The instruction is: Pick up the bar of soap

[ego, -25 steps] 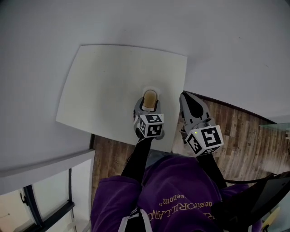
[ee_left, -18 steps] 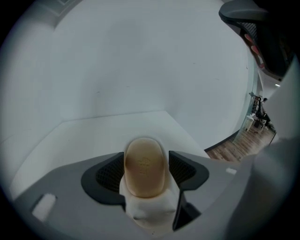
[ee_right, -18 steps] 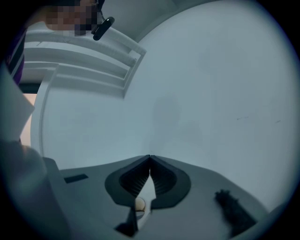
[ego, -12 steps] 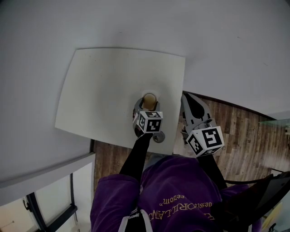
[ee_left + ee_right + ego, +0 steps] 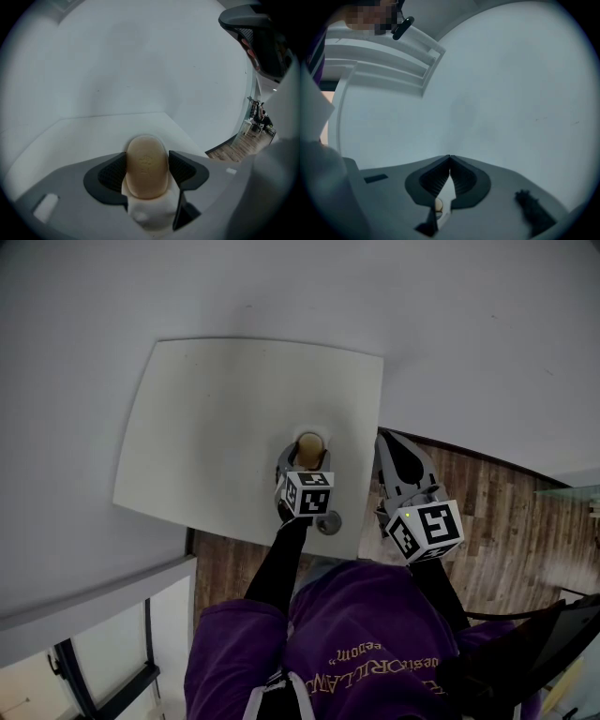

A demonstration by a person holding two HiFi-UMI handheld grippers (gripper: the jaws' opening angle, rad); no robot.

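Note:
A tan oval bar of soap lies on a small white dish near the front right of a pale square table. My left gripper stands open astride the bar. In the left gripper view the soap fills the gap between the two dark pads, which sit close beside it without clearly pressing on it. My right gripper hangs off the table's right edge over the floor. Its jaws are shut, tips together, with nothing between them.
Wooden floor lies to the right of the table and below it. A plain grey wall surrounds the table on the far side. A window frame with dark bars is at the lower left. The person's purple top fills the bottom of the head view.
My left gripper has edged forward a little, so its jaws now reach further along the soap. The right gripper has stayed where it was.

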